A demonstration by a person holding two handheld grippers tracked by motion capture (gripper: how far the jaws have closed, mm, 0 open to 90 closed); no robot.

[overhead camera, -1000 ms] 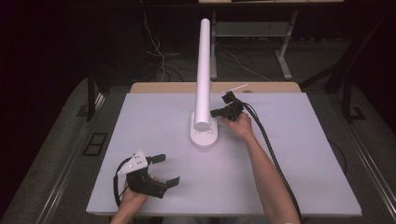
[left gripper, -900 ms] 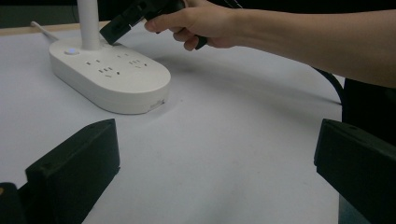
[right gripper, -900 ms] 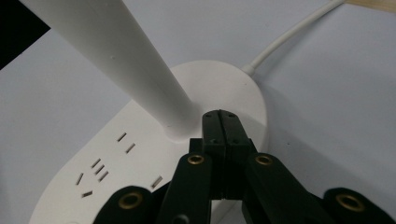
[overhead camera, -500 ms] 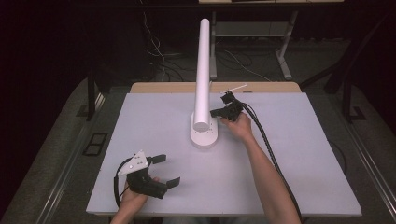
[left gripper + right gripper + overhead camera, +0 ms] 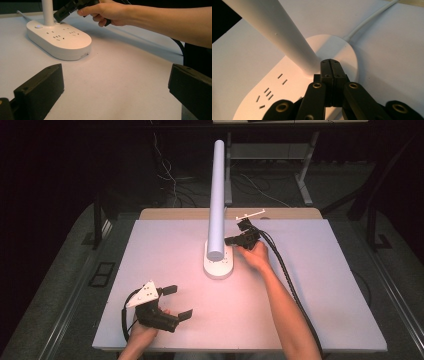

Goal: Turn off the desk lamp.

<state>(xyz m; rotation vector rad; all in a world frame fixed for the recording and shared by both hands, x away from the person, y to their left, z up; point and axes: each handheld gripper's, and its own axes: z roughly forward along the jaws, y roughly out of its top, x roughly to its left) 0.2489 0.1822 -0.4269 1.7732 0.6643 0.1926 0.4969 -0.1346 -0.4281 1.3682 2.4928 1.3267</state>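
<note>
Right gripper view, closed right gripper (image 5: 330, 65), seemingly touching lamp base (image 5: 287, 87)

White table top (image 5: 325, 290) on a wooden desk edge (image 5: 290, 213); cables (image 5: 170, 175) on dark floor behind.

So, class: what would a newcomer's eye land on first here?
The tall white tube-shaped lamp post rising from its oval white socket base at mid-table. The right gripper, jaws pressed together, points at the post's foot, while the left gripper rests open near the table's front edge.
</note>
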